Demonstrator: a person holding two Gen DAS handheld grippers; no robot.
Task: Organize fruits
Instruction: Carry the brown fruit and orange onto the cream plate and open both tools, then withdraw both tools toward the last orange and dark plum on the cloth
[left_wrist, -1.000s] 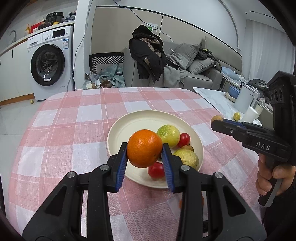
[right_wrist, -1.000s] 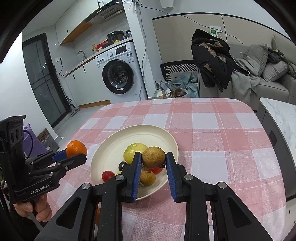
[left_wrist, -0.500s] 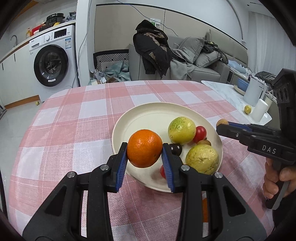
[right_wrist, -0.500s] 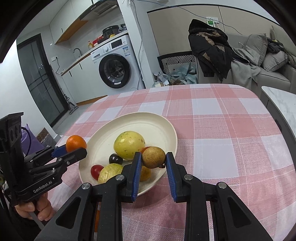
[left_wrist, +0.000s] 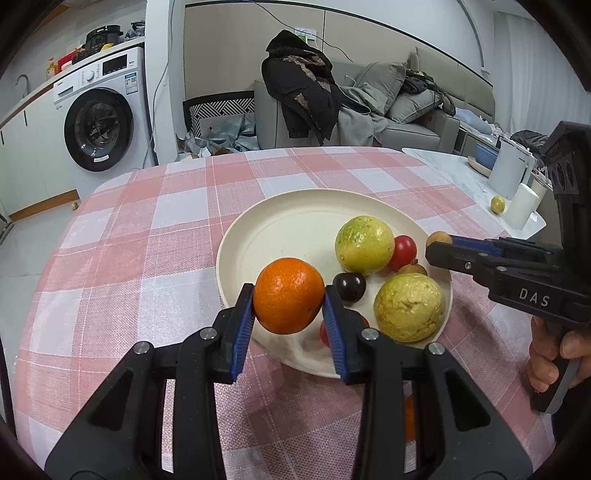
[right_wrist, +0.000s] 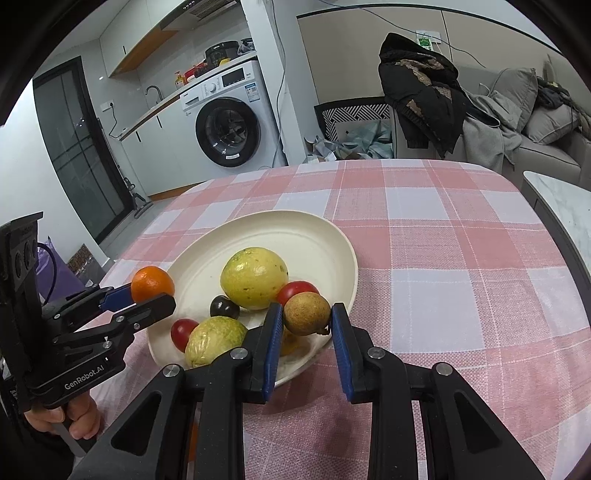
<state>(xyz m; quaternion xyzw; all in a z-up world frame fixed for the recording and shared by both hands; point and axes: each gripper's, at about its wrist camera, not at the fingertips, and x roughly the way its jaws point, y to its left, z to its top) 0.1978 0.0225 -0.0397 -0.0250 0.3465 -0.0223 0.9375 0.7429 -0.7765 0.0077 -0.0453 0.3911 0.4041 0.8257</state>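
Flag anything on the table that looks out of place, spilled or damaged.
Little stands out. The plate sits flat on the checked cloth, nothing spilled, no fruit visibly damaged. One oddity: an orange-coloured piece lies on the cloth off the plate, mostly hidden behind the left tool, too covered to identify.

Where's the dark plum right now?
On the cream plate, near its front: in the left wrist view the dark plum sits just right of the orange held in the left tool, below the larger yellow-green fruit.
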